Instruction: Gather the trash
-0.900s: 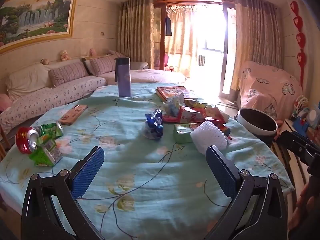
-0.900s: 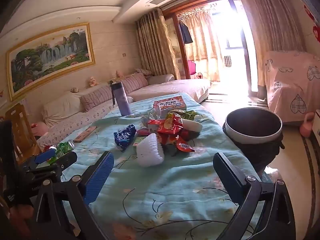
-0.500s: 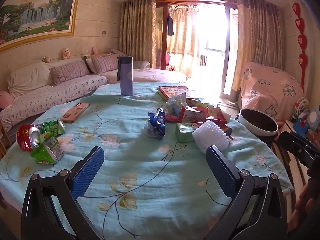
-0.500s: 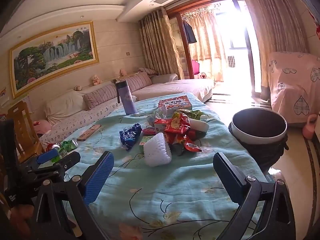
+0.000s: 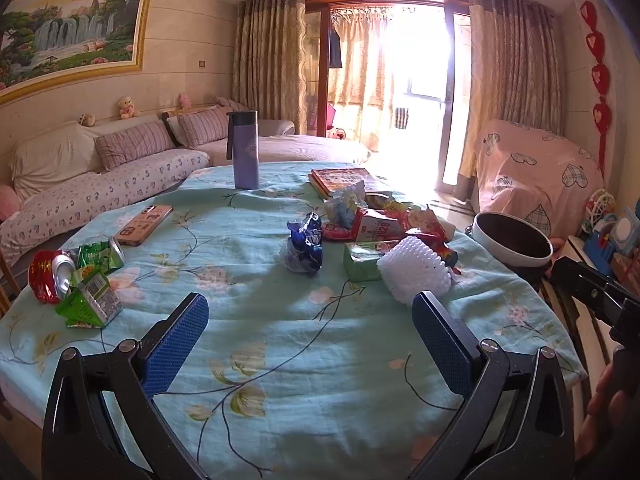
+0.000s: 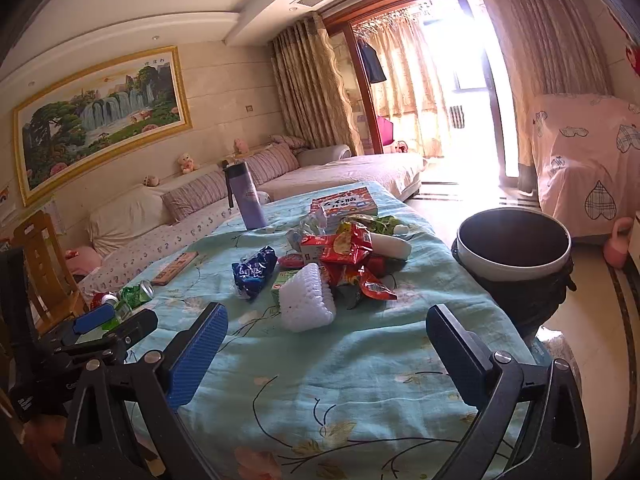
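Observation:
Trash lies on a table with a light blue flowered cloth point(image 5: 280, 344). A white foam net point(image 5: 414, 274) point(image 6: 306, 300), a blue wrapper point(image 5: 305, 245) point(image 6: 253, 272), a green carton point(image 5: 360, 260) and red snack bags point(image 6: 348, 246) form a pile mid-table. Crushed red and green cans point(image 5: 60, 272) and a green carton point(image 5: 90, 300) lie at the left edge. A dark bin with a white rim point(image 5: 512, 238) point(image 6: 514, 246) stands beside the table's right side. My left gripper point(image 5: 310, 332) is open and empty above the near cloth. My right gripper point(image 6: 326, 344) is open and empty, short of the foam net.
A purple bottle point(image 5: 243, 148) stands at the table's far side, a book point(image 5: 344, 178) to its right and a phone point(image 5: 145, 224) on the left. A wooden chair point(image 6: 44, 268) stands left of the table. A sofa runs along the far wall.
Both grippers have drawn back and risen slightly, so the table's objects sit a little farther away. Both stay open. Nothing on the table has moved.

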`<state>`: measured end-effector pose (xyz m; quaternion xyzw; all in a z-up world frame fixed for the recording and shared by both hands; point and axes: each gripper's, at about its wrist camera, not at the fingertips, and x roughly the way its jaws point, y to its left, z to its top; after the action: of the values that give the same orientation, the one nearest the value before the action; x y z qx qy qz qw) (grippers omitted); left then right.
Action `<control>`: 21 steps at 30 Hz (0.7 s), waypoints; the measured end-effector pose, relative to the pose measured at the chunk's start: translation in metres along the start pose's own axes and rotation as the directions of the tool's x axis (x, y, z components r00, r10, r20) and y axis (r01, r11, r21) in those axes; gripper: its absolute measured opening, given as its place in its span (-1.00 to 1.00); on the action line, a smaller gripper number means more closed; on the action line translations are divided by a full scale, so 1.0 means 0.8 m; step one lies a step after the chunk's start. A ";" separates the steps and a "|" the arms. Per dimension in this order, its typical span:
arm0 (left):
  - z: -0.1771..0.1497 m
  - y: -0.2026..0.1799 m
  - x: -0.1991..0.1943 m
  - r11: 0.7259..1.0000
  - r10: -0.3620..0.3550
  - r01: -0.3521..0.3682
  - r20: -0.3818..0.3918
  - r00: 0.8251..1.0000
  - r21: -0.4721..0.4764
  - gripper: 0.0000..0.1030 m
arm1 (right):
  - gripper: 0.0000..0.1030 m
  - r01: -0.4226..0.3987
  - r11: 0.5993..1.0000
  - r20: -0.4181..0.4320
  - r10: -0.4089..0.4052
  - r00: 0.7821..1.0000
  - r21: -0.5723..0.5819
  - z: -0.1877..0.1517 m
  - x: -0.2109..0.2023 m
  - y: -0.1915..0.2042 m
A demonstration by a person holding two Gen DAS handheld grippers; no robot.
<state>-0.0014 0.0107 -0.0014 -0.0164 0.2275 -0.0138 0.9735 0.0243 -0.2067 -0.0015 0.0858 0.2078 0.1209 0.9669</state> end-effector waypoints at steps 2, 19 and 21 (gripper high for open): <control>0.000 -0.001 0.000 1.000 -0.002 0.002 0.000 1.000 0.001 1.00 | 0.95 0.000 1.000 -0.001 0.000 1.000 0.004 0.000 0.000 -0.001; -0.001 -0.005 0.002 1.000 -0.004 0.004 0.000 1.000 0.009 1.00 | 0.94 0.004 1.000 -0.010 -0.004 1.000 0.000 -0.003 0.005 -0.006; -0.002 -0.005 0.002 1.000 -0.003 0.003 0.000 1.000 0.010 1.00 | 0.94 0.000 1.000 -0.014 0.000 1.000 0.003 -0.004 0.006 -0.006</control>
<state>-0.0009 0.0068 -0.0030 -0.0120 0.2272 -0.0162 0.9736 0.0284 -0.2098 -0.0077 0.0864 0.2146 0.1213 0.9653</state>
